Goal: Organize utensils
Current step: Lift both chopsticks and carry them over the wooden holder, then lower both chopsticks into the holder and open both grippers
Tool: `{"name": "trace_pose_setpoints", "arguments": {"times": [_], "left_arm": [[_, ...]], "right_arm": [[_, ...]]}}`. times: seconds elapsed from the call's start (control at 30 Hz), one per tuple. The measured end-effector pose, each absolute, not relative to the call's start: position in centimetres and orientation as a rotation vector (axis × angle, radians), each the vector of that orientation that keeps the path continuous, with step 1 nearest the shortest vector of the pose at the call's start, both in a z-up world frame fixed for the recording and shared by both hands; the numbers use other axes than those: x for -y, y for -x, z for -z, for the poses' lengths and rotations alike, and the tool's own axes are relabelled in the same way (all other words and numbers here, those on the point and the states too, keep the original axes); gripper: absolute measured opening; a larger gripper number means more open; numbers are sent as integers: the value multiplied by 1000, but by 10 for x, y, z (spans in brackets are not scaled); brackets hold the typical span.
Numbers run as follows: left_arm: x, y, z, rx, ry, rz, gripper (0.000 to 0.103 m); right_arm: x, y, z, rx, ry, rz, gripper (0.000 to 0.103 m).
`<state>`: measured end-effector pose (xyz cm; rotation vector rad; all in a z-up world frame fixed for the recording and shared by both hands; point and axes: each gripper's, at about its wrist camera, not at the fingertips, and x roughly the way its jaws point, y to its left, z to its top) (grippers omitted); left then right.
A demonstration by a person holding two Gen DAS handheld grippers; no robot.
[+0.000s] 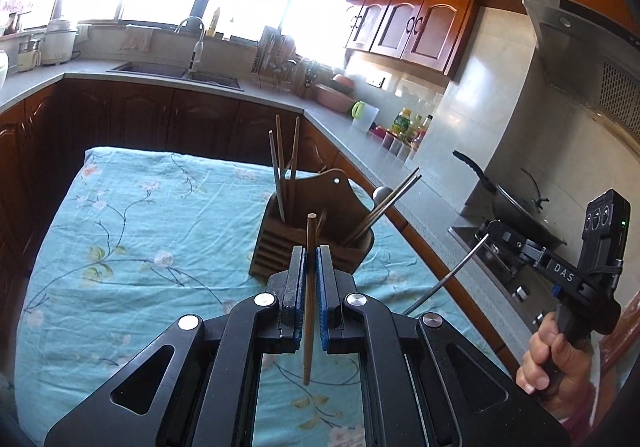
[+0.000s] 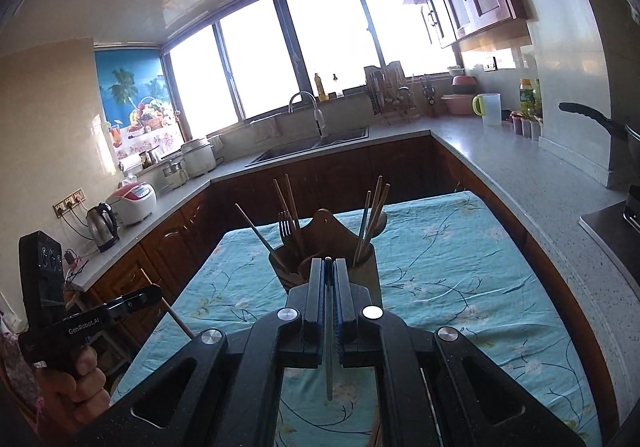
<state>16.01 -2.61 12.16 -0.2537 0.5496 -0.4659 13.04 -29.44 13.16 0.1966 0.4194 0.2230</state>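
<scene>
Left wrist view: my left gripper [image 1: 311, 259] is clamped on a wooden chopstick [image 1: 309, 299], which stands nearly upright between the blue pads, its blunt end poking above the fingertips and its thin end hanging below them over the cloth. Just beyond the fingertips sits the wooden utensil holder [image 1: 320, 223], on the floral turquoise tablecloth [image 1: 132, 231] toward the table's far right corner. Its left compartment holds three upright chopsticks [image 1: 285, 163]; from its right compartment more chopsticks [image 1: 384, 203] lean toward the right edge. At far right of this view, a hand [image 1: 554, 359] grips the handle of my right gripper [image 1: 490, 235], from which a thin metal utensil [image 1: 448, 275] slants down toward the cloth.

Right wrist view, from the other side: my right gripper [image 2: 329, 267] is pinched tight on that metal utensil [image 2: 329, 347], seen edge-on as a narrow strip running down between the pads; I cannot tell what kind of utensil it is. The holder [image 2: 332, 243] stands straight ahead, a fork [image 2: 284, 225] and chopsticks [image 2: 286, 203] in its left compartment, chopsticks [image 2: 374, 215] in its right. At lower left a hand [image 2: 76, 387] holds my left gripper [image 2: 154, 293], the wooden chopstick [image 2: 176, 317] crossing its tips. Grey countertop [image 2: 500, 151] wraps around the table, with the sink [image 2: 316, 147] under the windows.
</scene>
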Motion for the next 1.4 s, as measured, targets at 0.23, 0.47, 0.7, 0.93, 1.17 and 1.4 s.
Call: {"name": "trace_pose_setpoints", "arguments": {"times": [0.23,0.47,0.7,0.93,1.17,1.4], "left_arm": [[27,-166,-136,-510,252,462,4],[30,-177,-155,-461,237,453,4],[34,-200,-188,-363,221,434,5],[48,-235,-217,-280,218,397,5],[60,-285,-205,-308,249,358,5],[67,-298,-159,-374,259,340,4]], "right_arm": [[295,-135,-138,-401,-195,-234,4],[297,-143,-150,-368,-202,-233,4],[299,-160,-180,-291,-210,-228,4],[294,-186,-202,-234,-197,-209,4],[296,-215,-192,-249,-202,-185,4],[303,-228,-153,-285,-239,-183,4]]}}
